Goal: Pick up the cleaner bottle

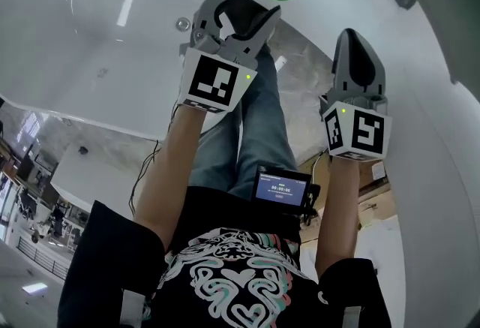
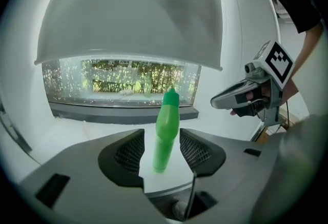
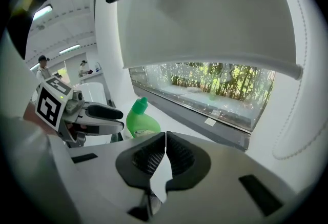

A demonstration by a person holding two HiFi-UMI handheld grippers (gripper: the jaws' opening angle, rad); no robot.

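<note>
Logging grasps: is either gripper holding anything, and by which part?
Nothing is held. The left gripper is open, with the green cleaner bottle framed between its jaws, untouched; the right gripper is shut, empty.

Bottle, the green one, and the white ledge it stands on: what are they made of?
The bottle looks like plastic: uniform bright green with a soft sheen, and a moulded shoulder and cap. The ledge is smooth, seamless white, probably acrylic or glazed ceramic; the look alone doesn't settle which.
</note>
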